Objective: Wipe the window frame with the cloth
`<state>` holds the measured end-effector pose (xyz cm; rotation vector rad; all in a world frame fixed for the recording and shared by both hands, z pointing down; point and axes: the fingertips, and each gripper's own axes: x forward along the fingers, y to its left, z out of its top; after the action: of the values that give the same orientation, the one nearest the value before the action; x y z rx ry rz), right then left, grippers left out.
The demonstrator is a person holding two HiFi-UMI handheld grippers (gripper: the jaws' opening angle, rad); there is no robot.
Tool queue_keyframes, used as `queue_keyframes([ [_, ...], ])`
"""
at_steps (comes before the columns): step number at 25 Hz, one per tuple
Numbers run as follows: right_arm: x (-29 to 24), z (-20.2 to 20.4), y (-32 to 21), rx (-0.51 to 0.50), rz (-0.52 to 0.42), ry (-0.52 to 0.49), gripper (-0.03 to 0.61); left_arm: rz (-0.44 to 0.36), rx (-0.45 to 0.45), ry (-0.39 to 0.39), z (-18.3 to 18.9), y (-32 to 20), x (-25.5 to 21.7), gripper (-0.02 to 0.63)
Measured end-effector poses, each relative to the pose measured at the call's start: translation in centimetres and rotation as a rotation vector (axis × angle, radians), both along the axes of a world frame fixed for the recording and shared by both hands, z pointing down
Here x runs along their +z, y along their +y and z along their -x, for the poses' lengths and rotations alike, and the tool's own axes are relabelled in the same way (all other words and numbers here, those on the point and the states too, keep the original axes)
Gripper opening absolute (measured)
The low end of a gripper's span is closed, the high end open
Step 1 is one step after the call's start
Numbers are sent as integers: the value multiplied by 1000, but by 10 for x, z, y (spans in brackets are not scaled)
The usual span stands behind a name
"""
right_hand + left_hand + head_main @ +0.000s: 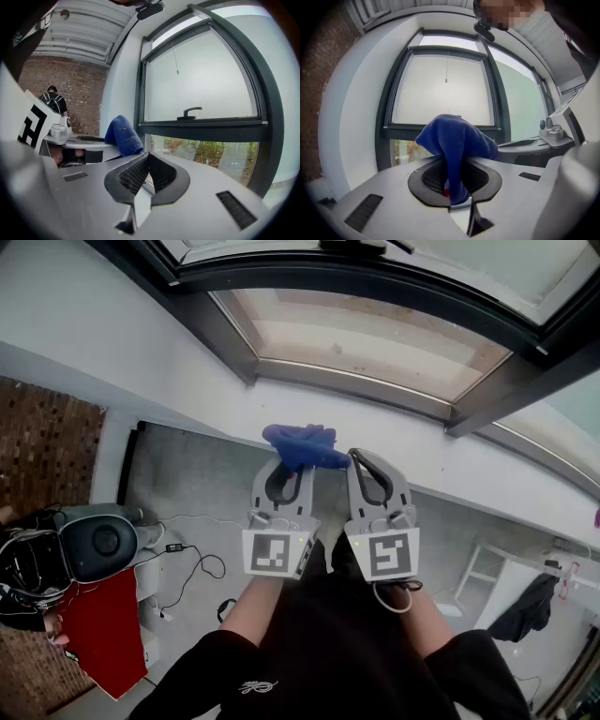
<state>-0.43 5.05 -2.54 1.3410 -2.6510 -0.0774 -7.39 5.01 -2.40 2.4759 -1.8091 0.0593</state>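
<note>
A blue cloth (300,445) is bunched at the tip of my left gripper (291,465), whose jaws are shut on it. In the left gripper view the cloth (457,143) drapes up out of the left gripper (457,199) and hides part of the dark grey window frame (396,127) ahead. My right gripper (362,461) is held close beside the left one, shut with nothing between its jaws (149,161). It faces the window frame (201,126), a short way off. The cloth (123,135) shows to its left. Both grippers are apart from the frame (361,382).
A window handle (192,111) sits on the frame's horizontal bar. A white wall ledge (450,465) runs under the window. Below are a brick wall (42,442), a round grey device (98,545), cables (192,563), something red (103,629) and a rack (492,573). A person (53,101) stands far back.
</note>
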Motion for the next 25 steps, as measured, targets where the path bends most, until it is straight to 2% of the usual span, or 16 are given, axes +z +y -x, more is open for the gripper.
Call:
queue_keyframes([
  [6, 1, -1, -2, 14, 7, -38, 6, 6, -4, 5, 0, -1, 2, 62],
  [10, 1, -2, -3, 13, 8, -46, 6, 17, 7, -34, 1, 0, 7, 61],
  [15, 5, -1, -4, 7, 31, -59, 6, 30, -17, -13, 4, -3, 7, 61],
  [17, 11, 5, -3, -4, 45, -50, 6, 45, -37, 5, 11, -1, 9, 61],
  [21, 27, 26, -5, -28, 86, -25, 6, 101, -49, -26, 34, -1, 29, 61],
  [25, 51, 56, -18, -38, 151, 6, 6, 121, -48, -36, 62, -18, 44, 61],
])
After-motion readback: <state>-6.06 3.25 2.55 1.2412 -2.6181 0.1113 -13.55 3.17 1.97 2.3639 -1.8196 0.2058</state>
